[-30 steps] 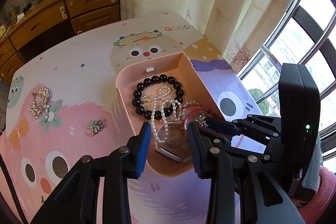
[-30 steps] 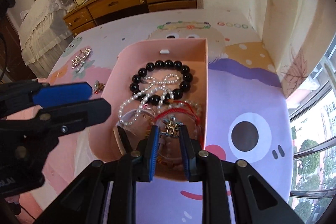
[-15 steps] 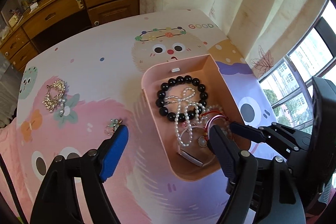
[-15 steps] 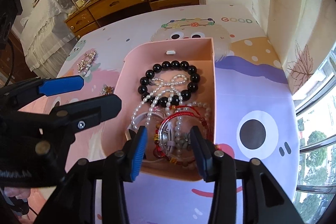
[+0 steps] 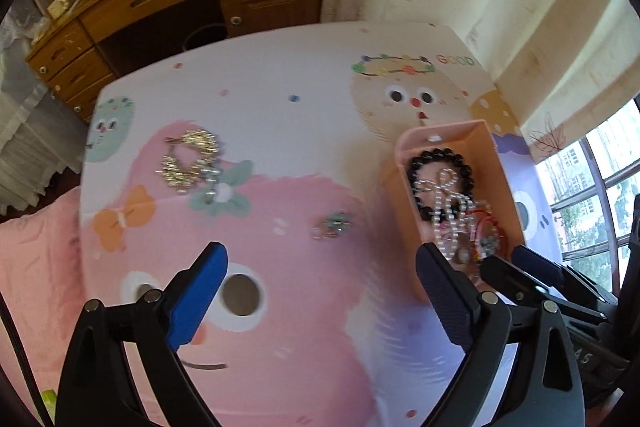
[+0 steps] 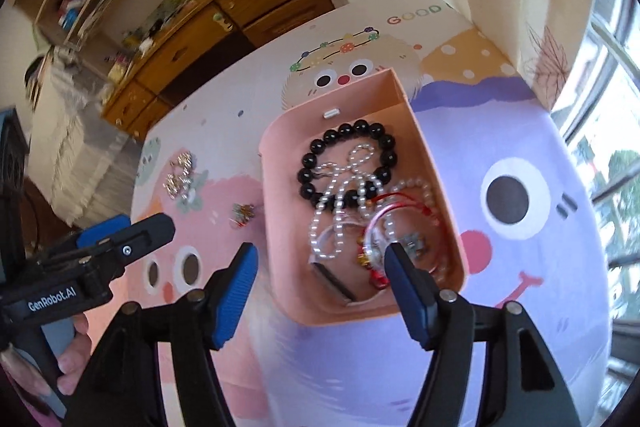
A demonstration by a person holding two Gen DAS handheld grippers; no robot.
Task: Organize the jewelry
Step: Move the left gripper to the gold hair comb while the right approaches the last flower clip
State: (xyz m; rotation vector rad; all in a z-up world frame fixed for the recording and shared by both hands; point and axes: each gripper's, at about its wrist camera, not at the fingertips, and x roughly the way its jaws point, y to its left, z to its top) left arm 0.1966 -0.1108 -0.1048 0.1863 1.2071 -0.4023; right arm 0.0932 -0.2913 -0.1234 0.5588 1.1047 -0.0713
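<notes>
Pink cartoon cloth covered the bench [image 5: 280, 131]. From the left wrist, the left gripper [image 5: 322, 291] had just spread wide, empty, swung off the pink box [image 5: 496, 163] toward the small brooch [image 5: 332, 225] and gold chain [image 5: 192, 163], open cloth around both. From the right wrist, the right gripper [image 6: 320, 283] had just opened, its red-string bracelet [image 6: 394, 223] dropped inside, walls close.

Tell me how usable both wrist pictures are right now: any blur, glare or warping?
Left wrist view: motion blur smears the gold jewelry and small brooch on the table; the window is overexposed. Right wrist view: sharper, with the black bead bracelet in the pink box crisp; its edges blur, fisheye bends the window frame.
</notes>
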